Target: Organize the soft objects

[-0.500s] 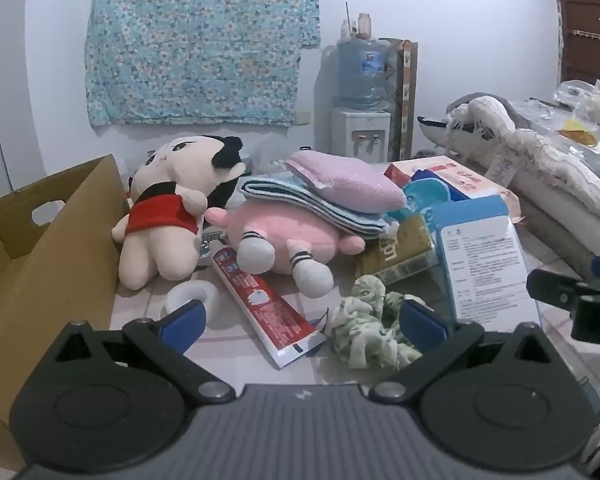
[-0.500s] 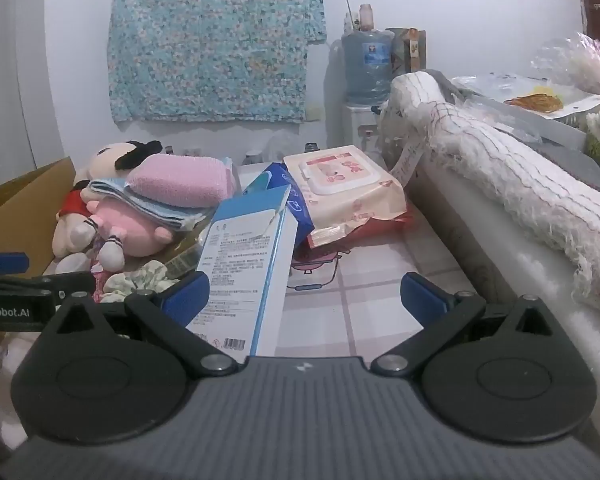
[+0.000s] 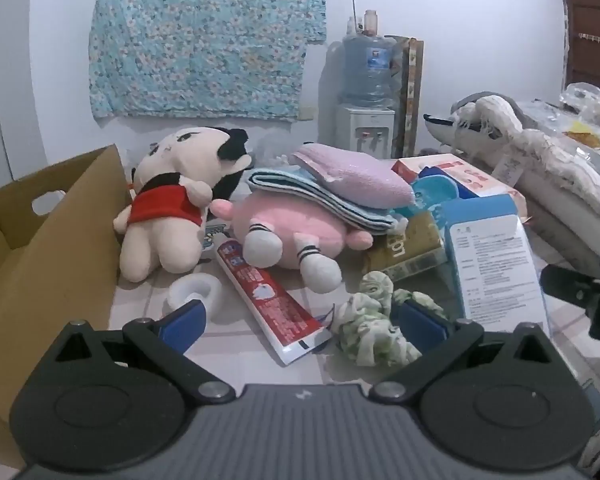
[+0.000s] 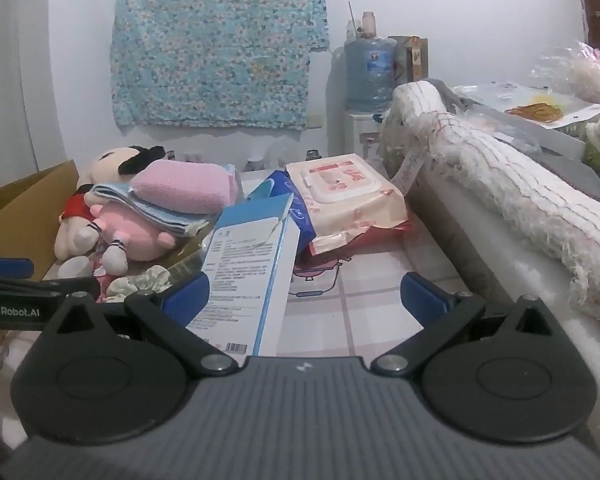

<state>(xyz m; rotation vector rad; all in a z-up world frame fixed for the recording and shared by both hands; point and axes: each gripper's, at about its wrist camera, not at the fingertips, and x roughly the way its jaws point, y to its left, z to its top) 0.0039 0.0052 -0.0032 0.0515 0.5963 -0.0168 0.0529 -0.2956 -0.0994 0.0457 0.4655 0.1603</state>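
Right gripper is hanging over the tiled tabletop, jaws standing wide with nothing pressed between them. A blue-and-white box is lying just ahead, its near end sitting by the left finger. Behind it a wet-wipes pack is resting tilted on other packets. At left, a pink sponge is topping a folded blue towel, which is lying on a pink plush; a red-shirted doll is lying against a cardboard box. A green scrunchie is sitting near the box. The left gripper's arm is showing at the left edge.

Two low, near wrist views, shared plush pile
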